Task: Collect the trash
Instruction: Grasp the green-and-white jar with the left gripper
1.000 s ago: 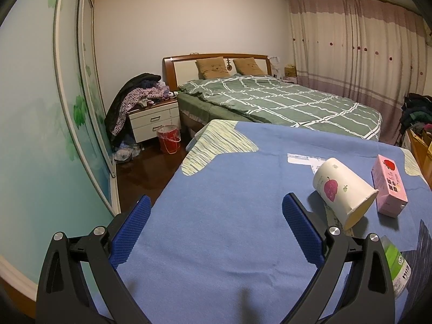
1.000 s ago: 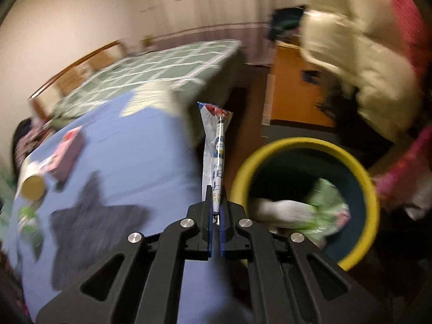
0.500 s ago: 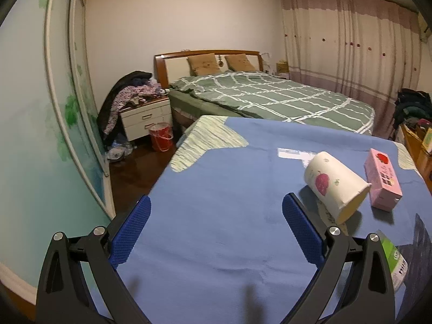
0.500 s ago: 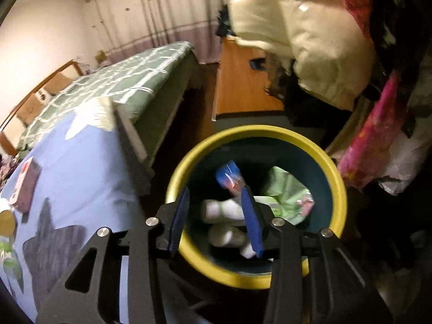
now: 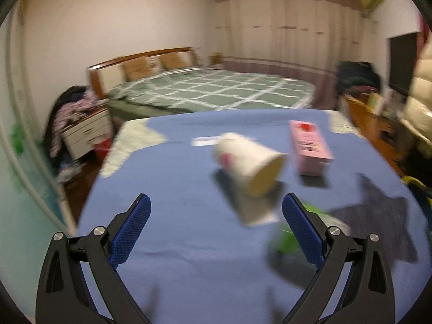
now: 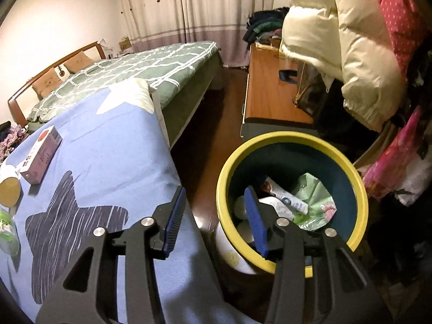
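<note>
Our right gripper [image 6: 216,216] has its jaws opening, and nothing is between the blue pads. It points down at the near edge of the yellow-rimmed bin [image 6: 359,186], which stands on the floor just to the right of the table. Inside the bin we see a white and blue wrapper [image 6: 286,198] lying on a green bag [image 6: 316,197], with some white bottles under them.

Our left gripper [image 5: 216,229] is spread wide and also empty. It looks over the blue cloth [image 5: 175,178] of the table, and its picture is blurred. Just beyond its right pad lies a paper cup [image 5: 248,162] on its side, its open mouth turned toward us. A flat white paper [image 5: 256,216] lies under the cup. To the right of the cup lies a pink carton [image 5: 309,145]. A green packet [image 5: 286,240] lies very near us, partly hidden behind the right finger. So we judge that four pieces of trash are left on the table.

What can go wrong from here? The cup is round and lies on its side, so one pad touching it first may roll it away, perhaps off the table. If we squeeze it hard, the thin wall may collapse. The green packet is so close under the finger that we may push it while reaching. The paper is flat and will be difficult to pinch from the cloth.
</note>
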`<state>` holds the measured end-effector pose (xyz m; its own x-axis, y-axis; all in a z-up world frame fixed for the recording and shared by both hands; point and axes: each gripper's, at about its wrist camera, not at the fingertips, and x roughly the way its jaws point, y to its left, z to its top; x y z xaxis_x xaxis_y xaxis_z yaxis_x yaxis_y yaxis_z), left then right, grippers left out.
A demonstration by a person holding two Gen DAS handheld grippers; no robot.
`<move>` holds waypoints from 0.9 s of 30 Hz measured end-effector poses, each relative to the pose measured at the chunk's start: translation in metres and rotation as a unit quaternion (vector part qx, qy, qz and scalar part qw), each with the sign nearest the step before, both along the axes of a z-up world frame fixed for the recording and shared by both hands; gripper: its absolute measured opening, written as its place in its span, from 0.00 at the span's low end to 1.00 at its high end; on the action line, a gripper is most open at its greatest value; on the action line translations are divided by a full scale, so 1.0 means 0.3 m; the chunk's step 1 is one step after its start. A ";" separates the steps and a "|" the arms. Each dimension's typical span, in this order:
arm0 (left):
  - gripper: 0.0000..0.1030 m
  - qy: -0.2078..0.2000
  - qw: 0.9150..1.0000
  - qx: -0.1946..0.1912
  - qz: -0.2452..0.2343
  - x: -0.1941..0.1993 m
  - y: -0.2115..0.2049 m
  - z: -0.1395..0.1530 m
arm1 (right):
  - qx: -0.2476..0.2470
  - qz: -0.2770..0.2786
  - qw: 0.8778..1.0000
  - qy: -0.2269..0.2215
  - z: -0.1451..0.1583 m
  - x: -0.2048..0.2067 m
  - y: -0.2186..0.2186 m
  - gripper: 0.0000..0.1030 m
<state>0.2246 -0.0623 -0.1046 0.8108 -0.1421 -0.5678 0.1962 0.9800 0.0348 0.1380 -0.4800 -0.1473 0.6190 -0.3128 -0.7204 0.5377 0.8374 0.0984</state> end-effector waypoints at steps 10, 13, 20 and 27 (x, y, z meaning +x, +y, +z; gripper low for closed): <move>0.94 0.026 0.993 0.022 -0.112 -0.073 -0.202 -0.014 | 0.001 0.003 1.000 0.004 -0.002 0.004 0.004 0.42; 0.94 0.053 0.991 0.011 -0.123 -0.029 -0.215 -0.045 | 0.003 0.002 1.000 0.005 -0.004 0.004 0.004 0.42; 0.94 0.099 0.987 -0.009 -0.125 0.048 -0.217 -0.114 | 0.006 0.005 1.000 0.010 -0.007 0.012 0.002 0.42; 0.85 0.108 0.986 0.005 -0.129 0.060 -0.228 -0.125 | 0.010 0.007 1.000 0.012 -0.012 0.015 -0.001 0.42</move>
<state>0.2427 -0.1307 -0.1421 0.6075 -0.3214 -0.7264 0.4434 0.8959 -0.0255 0.1426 -0.4804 -0.1508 0.6055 -0.2903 -0.7411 0.5289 0.8425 0.1022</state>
